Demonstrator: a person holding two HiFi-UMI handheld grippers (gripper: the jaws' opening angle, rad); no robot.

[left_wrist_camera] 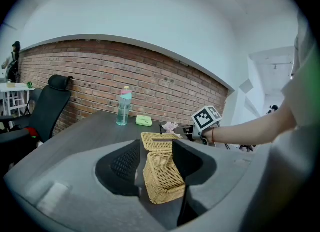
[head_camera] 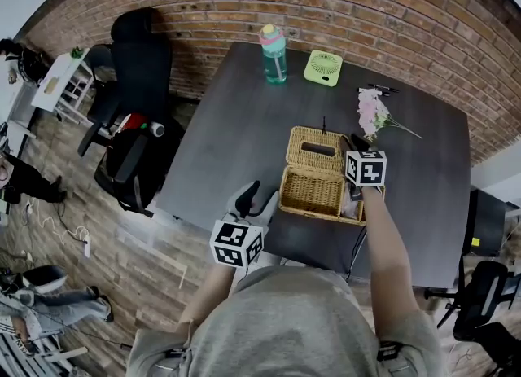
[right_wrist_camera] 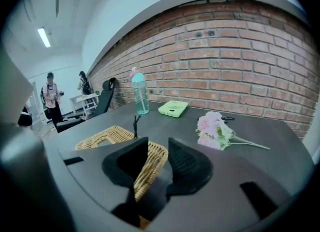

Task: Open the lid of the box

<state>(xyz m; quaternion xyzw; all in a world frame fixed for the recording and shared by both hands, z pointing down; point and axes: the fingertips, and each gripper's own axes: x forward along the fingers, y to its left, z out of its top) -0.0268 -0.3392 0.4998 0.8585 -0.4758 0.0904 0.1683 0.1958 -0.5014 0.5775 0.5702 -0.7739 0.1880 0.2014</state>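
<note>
Pinching the lid [right_wrist_camera: 107, 137] by its rim, the right gripper [right_wrist_camera: 159, 144] sits at the right end of the box [head_camera: 313, 192], while the left gripper [left_wrist_camera: 156, 148], jaws spread, hovers short of it.

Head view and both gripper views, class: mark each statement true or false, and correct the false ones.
1. The wicker box has its lid open. True.
2. The left tongs grip the box. False: they are open and empty, at the table's near edge, apart from the box.
3. The bottle stands upright beside the green fan. True.
4. The pink flowers lie inside the box. False: they lie on the table beyond it.
5. The right tongs grip the lid's rim. True.
</note>
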